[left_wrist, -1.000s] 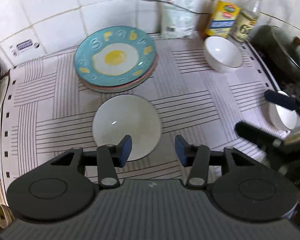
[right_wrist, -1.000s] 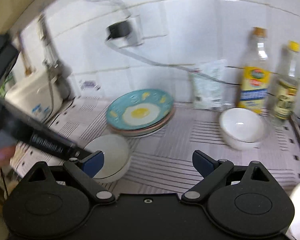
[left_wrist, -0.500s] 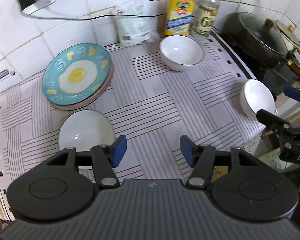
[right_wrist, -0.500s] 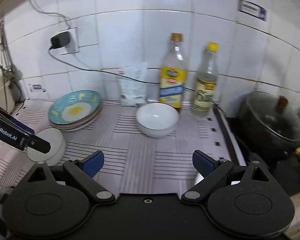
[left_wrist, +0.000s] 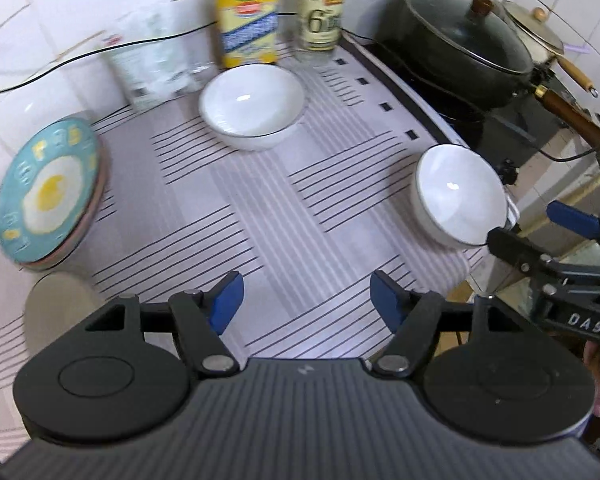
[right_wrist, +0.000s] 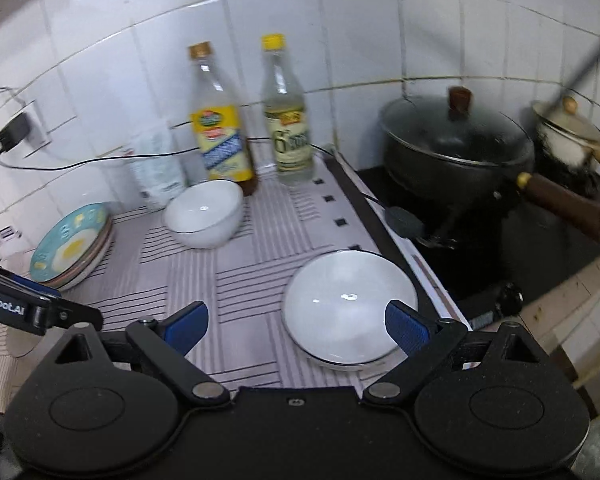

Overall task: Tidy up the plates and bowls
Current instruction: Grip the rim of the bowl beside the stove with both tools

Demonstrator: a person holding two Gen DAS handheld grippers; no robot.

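Observation:
A stack of plates topped by a teal fried-egg plate point(left_wrist: 46, 192) point(right_wrist: 72, 248) sits at the left of the striped mat. A white bowl point(left_wrist: 252, 106) point(right_wrist: 204, 218) stands at the back by the bottles. A second white bowl point(left_wrist: 456, 196) point(right_wrist: 346, 308) sits at the mat's right front edge. A pale bowl point(left_wrist: 56, 308) shows at the lower left, partly hidden by my left gripper. My left gripper point(left_wrist: 306, 300) is open and empty above the mat. My right gripper point(right_wrist: 296, 326) is open, its right finger over the near bowl's rim.
Two bottles point(right_wrist: 220, 136) point(right_wrist: 288, 128) and a white packet point(right_wrist: 158, 168) stand against the tiled wall. A black lidded pot point(right_wrist: 456, 148) and a small saucepan point(right_wrist: 568, 136) sit on the stove at the right. A cable point(right_wrist: 100, 160) runs along the wall.
Both grippers have swung to the right. The right gripper has come down close over the right front bowl. The pale bowl has slid to the left wrist view's lower left.

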